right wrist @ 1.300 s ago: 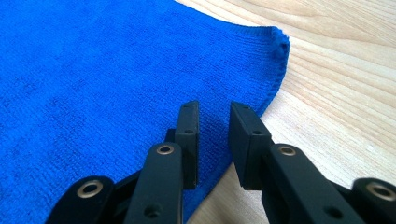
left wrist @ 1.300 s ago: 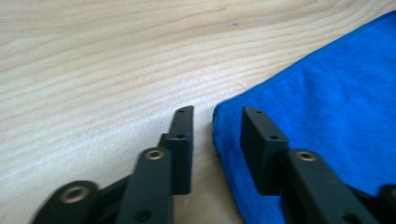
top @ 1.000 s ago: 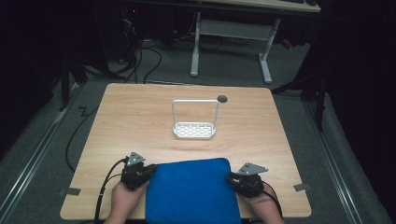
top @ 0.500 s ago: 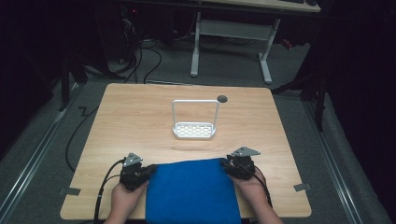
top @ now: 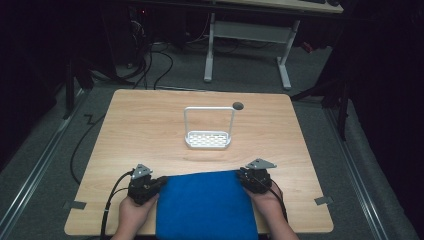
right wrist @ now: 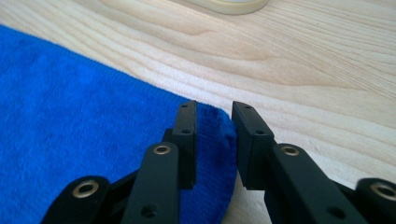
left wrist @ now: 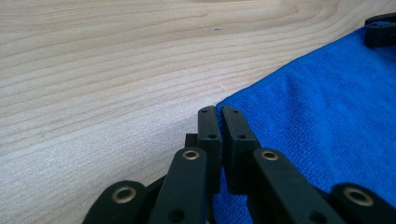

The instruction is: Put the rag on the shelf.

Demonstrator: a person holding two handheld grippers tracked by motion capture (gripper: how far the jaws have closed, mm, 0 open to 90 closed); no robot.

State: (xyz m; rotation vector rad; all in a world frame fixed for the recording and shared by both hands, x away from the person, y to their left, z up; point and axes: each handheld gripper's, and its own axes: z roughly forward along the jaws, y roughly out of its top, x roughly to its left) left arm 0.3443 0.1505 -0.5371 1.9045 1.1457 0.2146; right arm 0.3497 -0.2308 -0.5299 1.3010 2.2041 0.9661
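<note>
A blue cloth (top: 205,207) lies flat at the table's near edge. My left gripper (top: 142,182) is at its far left corner. In the left gripper view the jaws (left wrist: 219,114) are pressed together on that corner of the cloth (left wrist: 327,116). My right gripper (top: 255,177) is at the far right corner. In the right gripper view its jaws (right wrist: 214,109) straddle the bunched corner (right wrist: 212,140). They have just been closing, and a gap still stands between them. Across the cloth, the left gripper view also catches the right gripper (left wrist: 380,30).
A white wire rack (top: 208,132) with a perforated base stands upright mid-table, beyond the cloth; its base rim (right wrist: 233,4) is in the right gripper view. A dark round hole (top: 238,105) sits near the wooden table's (top: 150,130) far edge. Grey tape marks (top: 324,200) lie by the front corners.
My right gripper has moved forward and inward to the cloth's far right corner. The left gripper and the cloth have stayed put.
</note>
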